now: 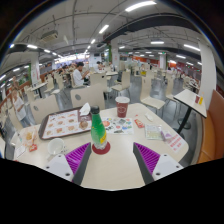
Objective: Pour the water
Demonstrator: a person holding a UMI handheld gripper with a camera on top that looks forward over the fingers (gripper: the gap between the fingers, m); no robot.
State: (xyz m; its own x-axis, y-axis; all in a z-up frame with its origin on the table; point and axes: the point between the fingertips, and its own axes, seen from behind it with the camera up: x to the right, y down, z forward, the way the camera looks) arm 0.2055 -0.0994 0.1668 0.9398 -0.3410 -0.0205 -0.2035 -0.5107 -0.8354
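Observation:
A green bottle (98, 130) with a pale cap stands upright on a red coaster (100, 148) on the cream table (115, 165). It is just ahead of my left finger, nearer that side than the middle. A red paper cup (122, 107) stands farther back, near the table's far edge. My gripper (112, 157) is open, its purple pads (148, 156) wide apart with only bare tabletop between them. Nothing is held.
A tray (64, 124) with printed paper lies at the left, leaflets and small items (122, 126) sit mid-table, and papers (168, 138) lie at the right. Chairs (88, 96), other tables and a seated person (77, 75) fill the hall beyond.

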